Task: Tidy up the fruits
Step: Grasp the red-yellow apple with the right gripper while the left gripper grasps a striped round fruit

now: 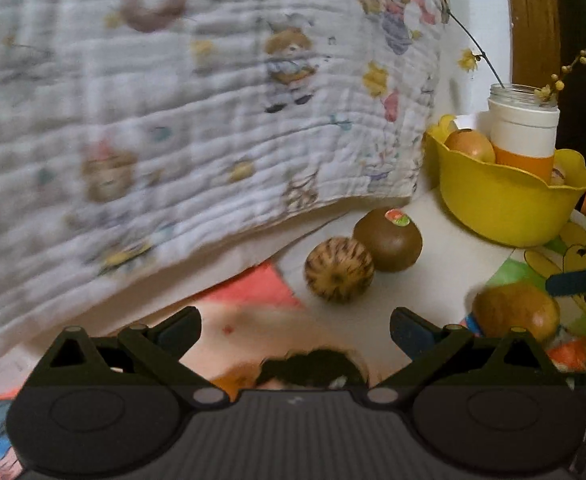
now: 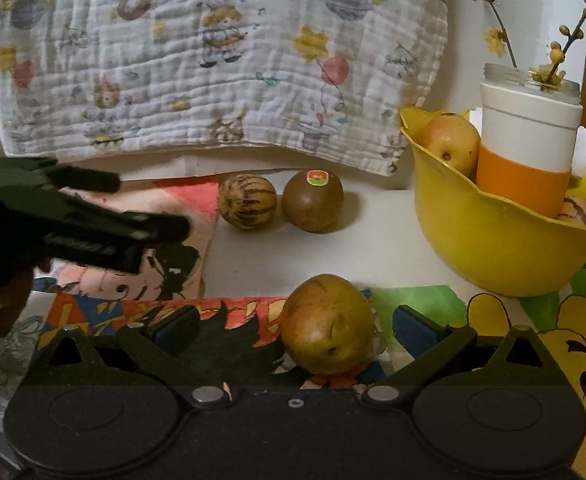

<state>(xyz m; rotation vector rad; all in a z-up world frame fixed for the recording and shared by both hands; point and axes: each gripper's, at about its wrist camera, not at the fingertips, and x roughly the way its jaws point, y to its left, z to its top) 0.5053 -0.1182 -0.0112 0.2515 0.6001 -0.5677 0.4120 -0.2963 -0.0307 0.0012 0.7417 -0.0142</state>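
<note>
A striped round fruit (image 2: 247, 202) and a brown fruit with a sticker (image 2: 313, 201) lie side by side on the white table, below the hanging cloth; both also show in the left wrist view (image 1: 339, 270) (image 1: 388, 239). A yellow-green apple (image 2: 327, 324) lies between the open fingers of my right gripper (image 2: 297, 330), not squeezed. A yellow bowl (image 2: 493, 248) at the right holds an apple (image 2: 451, 142), a striped fruit (image 2: 579, 210) and a white-orange jar (image 2: 527, 152). My left gripper (image 1: 295, 330) is open and empty; it also shows in the right wrist view (image 2: 149, 208).
A printed white cloth (image 2: 213, 60) hangs behind the fruits. Cartoon-printed mats (image 2: 533, 320) cover the near table. Twigs with yellow buds (image 2: 557, 56) stand in the jar. A wooden frame (image 1: 533, 20) stands at the far right.
</note>
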